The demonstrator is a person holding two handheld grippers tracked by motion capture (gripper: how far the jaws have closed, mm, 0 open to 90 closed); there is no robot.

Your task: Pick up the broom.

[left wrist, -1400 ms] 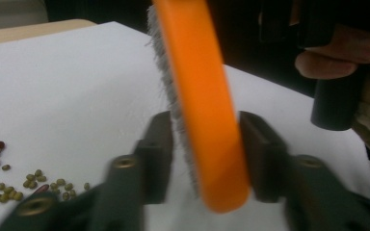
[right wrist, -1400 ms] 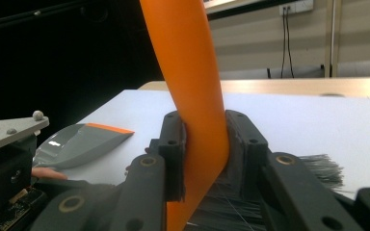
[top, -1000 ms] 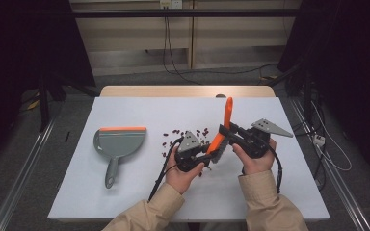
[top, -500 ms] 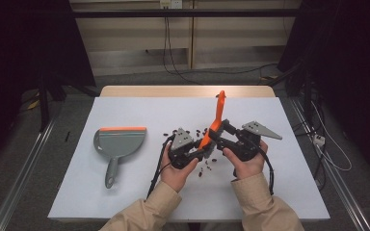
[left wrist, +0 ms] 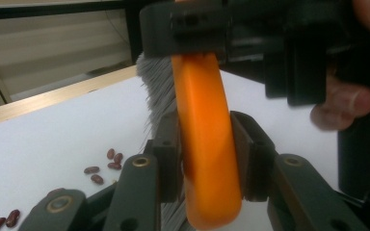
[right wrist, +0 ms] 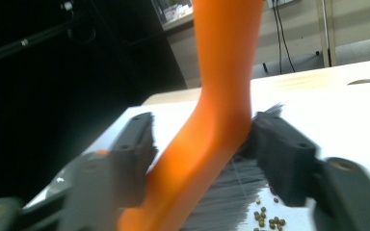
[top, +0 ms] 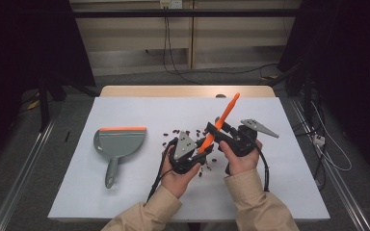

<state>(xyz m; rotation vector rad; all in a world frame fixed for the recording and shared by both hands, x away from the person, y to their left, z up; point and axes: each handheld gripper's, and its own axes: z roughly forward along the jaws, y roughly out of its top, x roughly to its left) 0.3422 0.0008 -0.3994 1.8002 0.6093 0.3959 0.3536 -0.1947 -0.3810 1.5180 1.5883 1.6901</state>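
brush (top: 218, 126): orange plastic hand brush with grey bristles, held above the middle of the white table (top: 139, 192), its handle tip pointing up and away.
left gripper (top: 191, 159): its jaws are closed tight on the wide orange back of the brush; in the left gripper view both pads press on its two sides.
right gripper (top: 223, 131): its jaws have just been closing, with the orange neck of the brush between them. in the right gripper view one jaw touches the neck, the other stands a little apart, so the hold looks not yet firm.
how it handles: i judge the brush light and stiff in the handle, soft only in the bristles. the smooth plastic may slip or turn in a loose grip.
where to hold: better on the narrow neck or handle, not on the bristles, which bend.
beans (top: 173, 132): small dark red, oval and glossy, scattered on the table just around the grippers; they will roll easily.
dustpan (top: 117, 144): grey plastic with an orange front lip and a short handle, lying flat well to the left.
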